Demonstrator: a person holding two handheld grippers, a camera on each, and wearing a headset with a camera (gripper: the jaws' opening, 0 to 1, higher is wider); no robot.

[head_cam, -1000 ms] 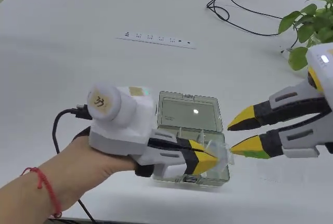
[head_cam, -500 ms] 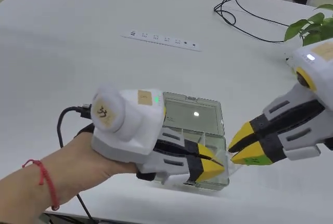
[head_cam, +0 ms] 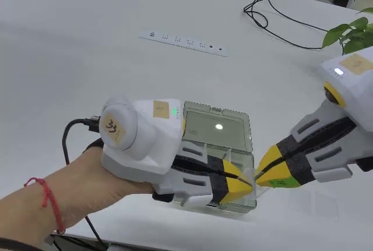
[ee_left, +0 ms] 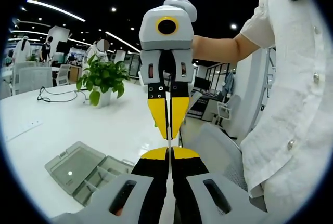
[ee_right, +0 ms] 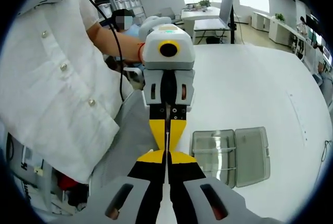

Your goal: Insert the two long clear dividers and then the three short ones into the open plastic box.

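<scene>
Left gripper [head_cam: 243, 185] and right gripper [head_cam: 263, 173] pinched a clear divider [head_cam: 254, 177] over the box's [head_cam: 217, 126] four o'clock corner (others seemingly seated).

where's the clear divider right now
In the head view the clear divider is pinched between the meeting tips of the left gripper and right gripper, over the near right corner of the open plastic box, low and right of centre.
</scene>
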